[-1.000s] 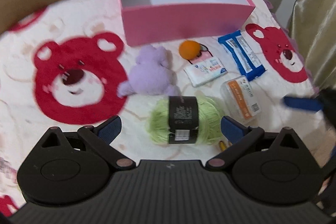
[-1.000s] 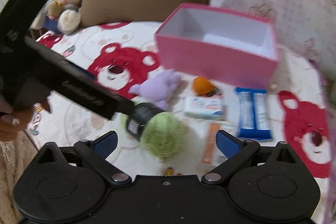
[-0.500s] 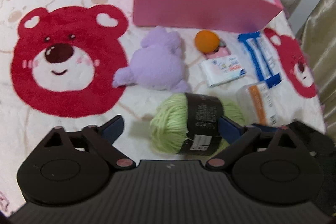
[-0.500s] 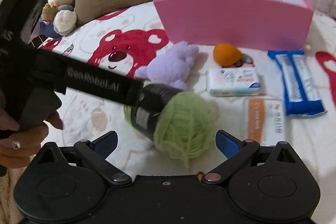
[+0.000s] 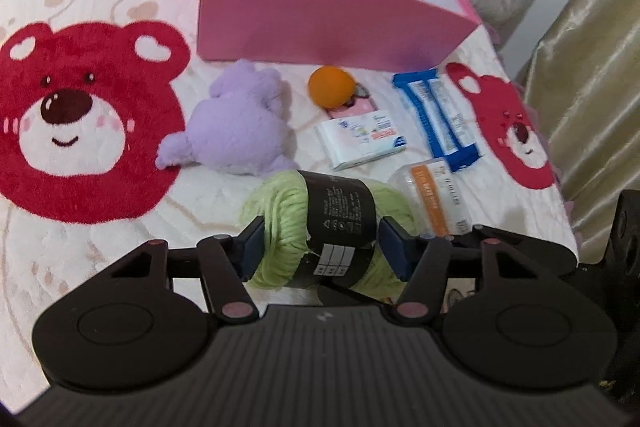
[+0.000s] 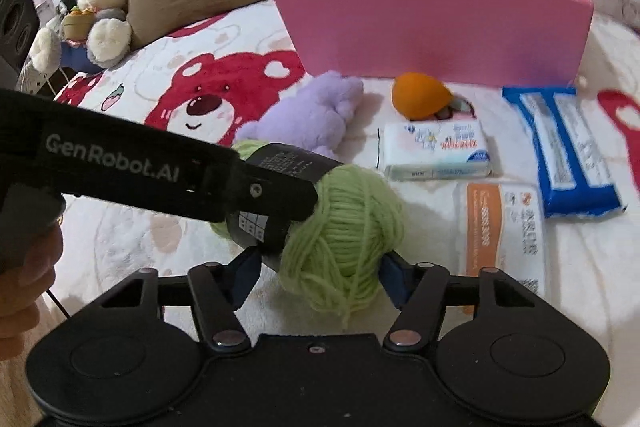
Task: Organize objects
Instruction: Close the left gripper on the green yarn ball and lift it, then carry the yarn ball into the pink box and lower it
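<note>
Both grippers have dropped onto the green yarn ball (image 5: 320,227) since the earlier frames, jaws just closing. Left gripper (image 5: 320,247) and right gripper (image 6: 316,277) each clamp it about half-closed, pointing steeply down. Yarn lies on the bear-print bed (image 5: 100,247), in front of the pink box (image 5: 320,19), just beside the purple plush (image 5: 236,131).
</note>
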